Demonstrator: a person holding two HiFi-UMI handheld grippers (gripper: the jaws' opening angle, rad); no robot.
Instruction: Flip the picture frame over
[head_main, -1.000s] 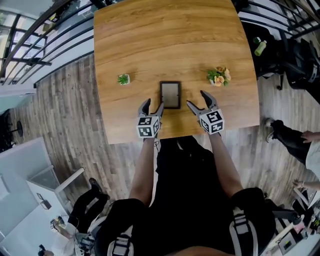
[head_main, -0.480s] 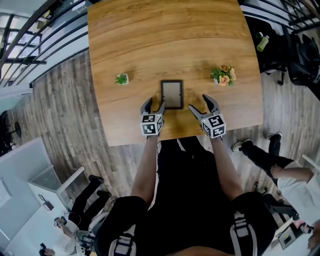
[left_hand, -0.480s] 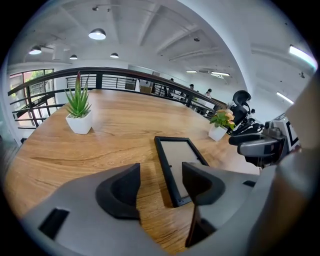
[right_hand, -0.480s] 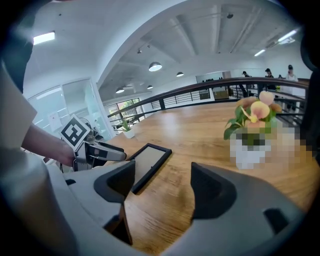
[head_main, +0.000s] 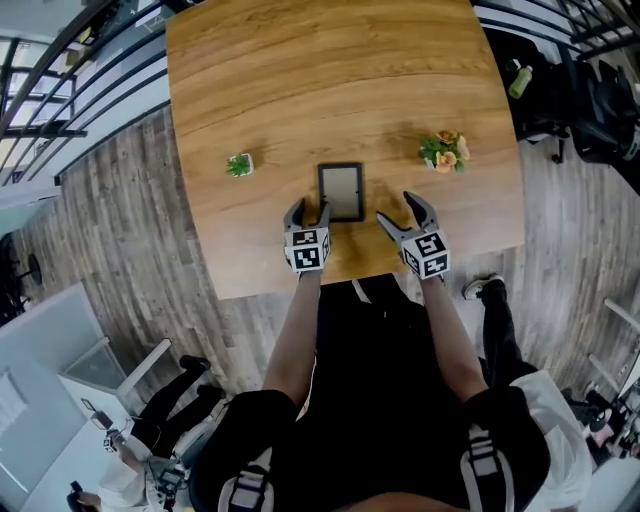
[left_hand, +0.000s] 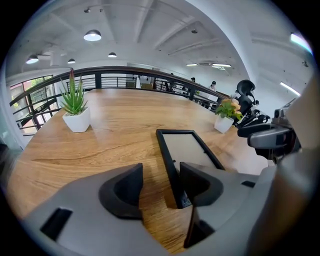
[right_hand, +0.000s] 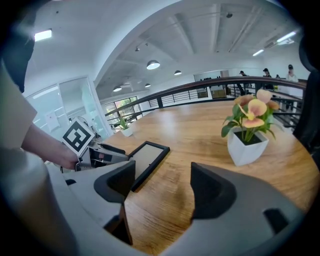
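The picture frame (head_main: 341, 191) is black around a pale beige panel. The surface (head_main: 330, 90) shows honey-brown wood grain. The left tongs (head_main: 308, 208) and right tongs (head_main: 398, 208) are grey.

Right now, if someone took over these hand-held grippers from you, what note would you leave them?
Left hand-held gripper: open, its jaws have just been closing. The near left corner of the picture frame sits between them, not clamped.
Right hand-held gripper: open, with only bare table between its jaws, just right of the frame.
The frame lies flat near the table's front edge, between the green plant and the flower pot.
Done: nothing yet; the frame is not lifted.
Left: grip it, lift it, turn it over, set it down.
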